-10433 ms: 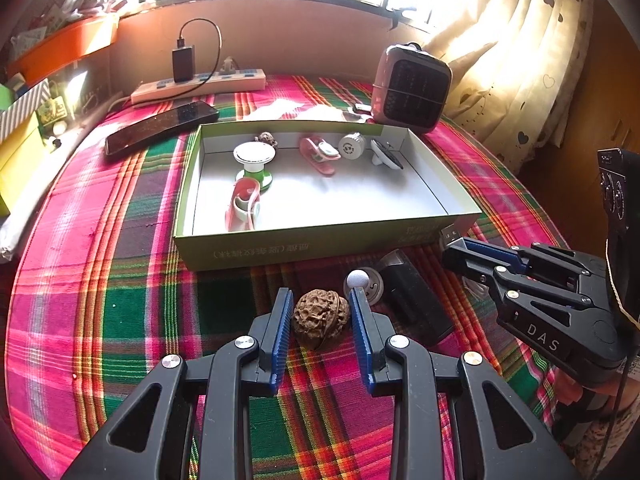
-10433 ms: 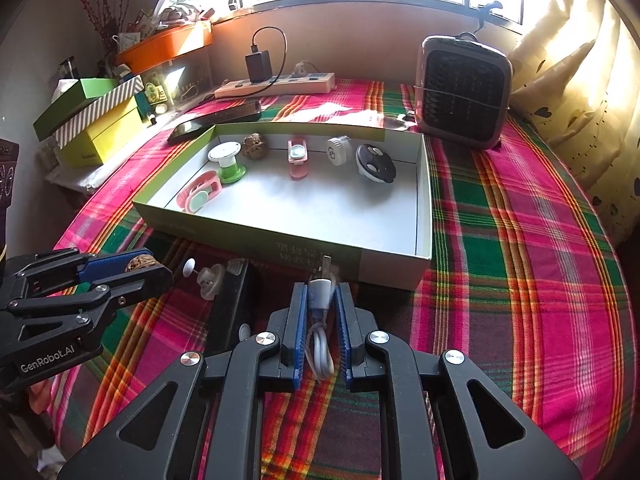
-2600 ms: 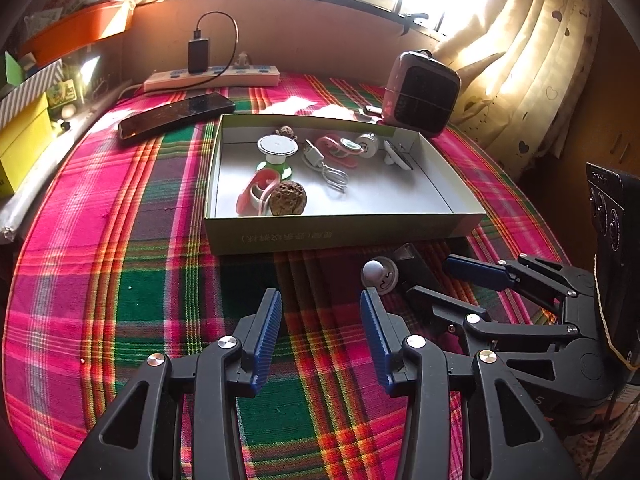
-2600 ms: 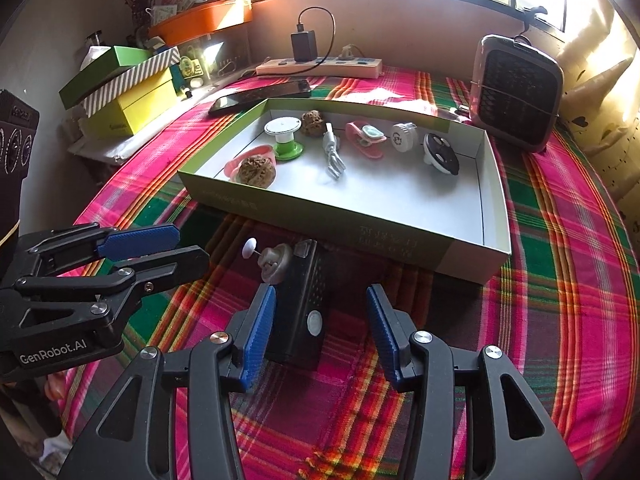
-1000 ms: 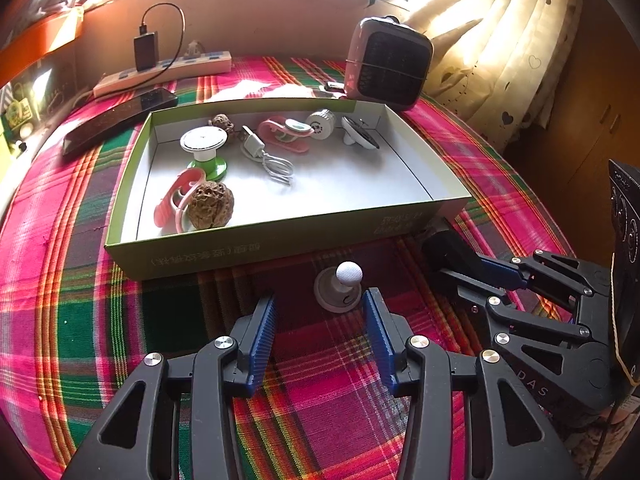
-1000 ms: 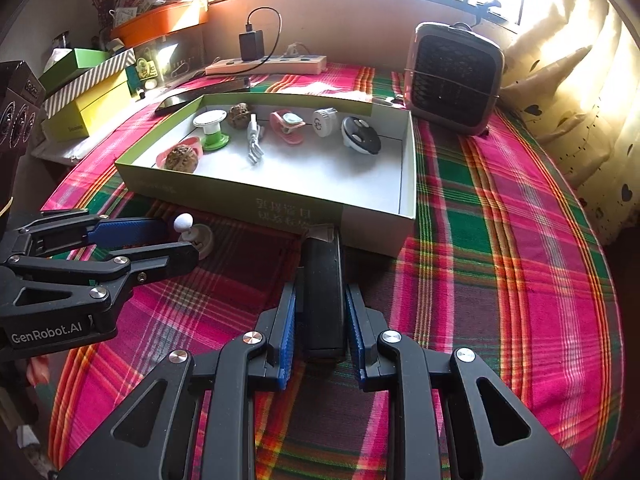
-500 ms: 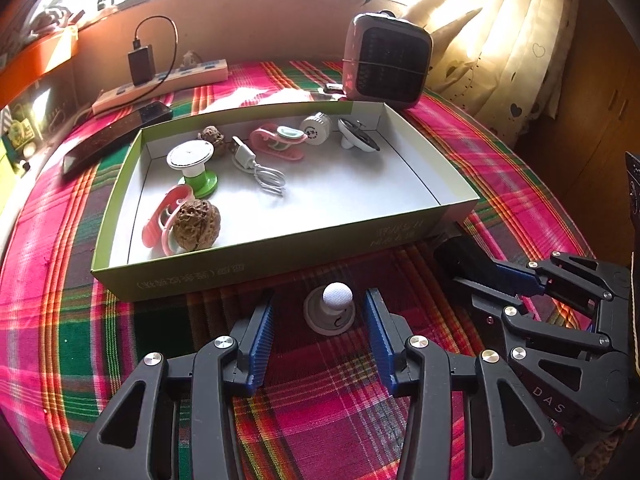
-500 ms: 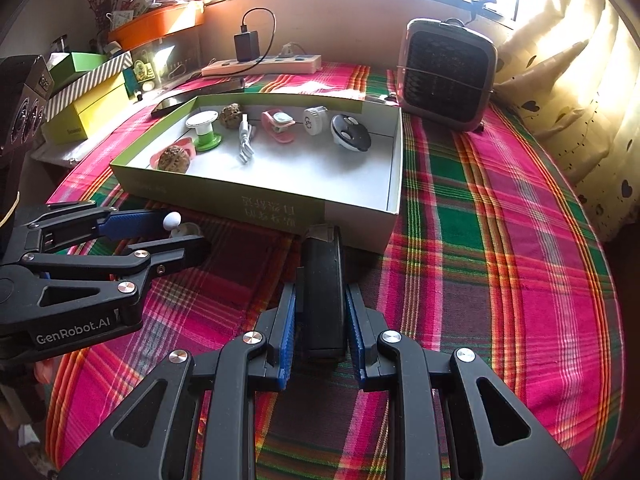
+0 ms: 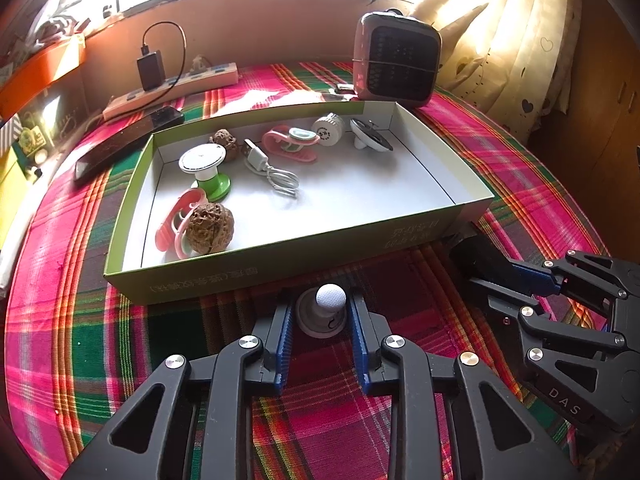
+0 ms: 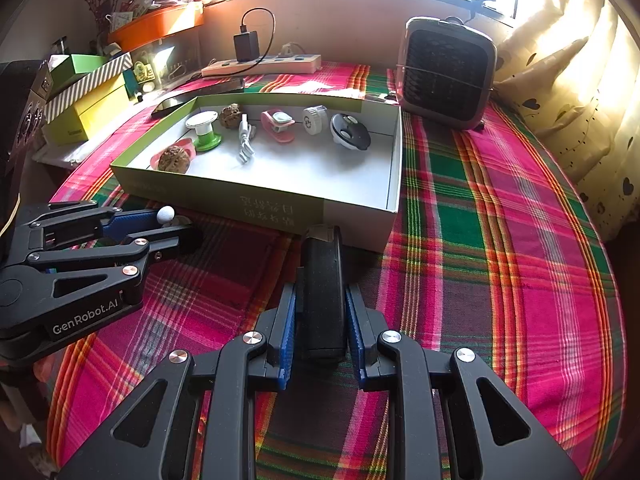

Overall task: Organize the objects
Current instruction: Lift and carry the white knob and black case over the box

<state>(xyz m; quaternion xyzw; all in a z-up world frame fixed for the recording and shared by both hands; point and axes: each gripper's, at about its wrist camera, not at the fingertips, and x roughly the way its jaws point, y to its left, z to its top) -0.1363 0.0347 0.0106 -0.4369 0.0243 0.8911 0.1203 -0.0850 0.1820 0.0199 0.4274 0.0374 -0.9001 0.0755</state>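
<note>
Objects already sorted lie inside the shallow green cardboard box with a white interior (image 9: 460, 216): a large brown walnut (image 9: 209, 228) against a pink clip (image 9: 172, 224), a white-topped green spool (image 9: 206, 170), a smaller walnut (image 9: 224, 140), a coiled white USB cable (image 9: 272, 172), a second pink clip (image 9: 288, 144), a white round cap (image 9: 329, 130) and a black-and-white disc (image 9: 370, 140). Outside the box, on the pink-and-green plaid tablecloth (image 10: 500, 240), two items sit just in front of its near wall. The left gripper (image 9: 320, 316) is closing its jaws on a grey round base with a white ball-tipped stem (image 9: 326, 306), and the blue pads (image 9: 285, 332) reach its sides. The right gripper (image 10: 320, 316) is clamped on a black rectangular device (image 10: 322, 292) lying flat, its far end near the box wall.
</note>
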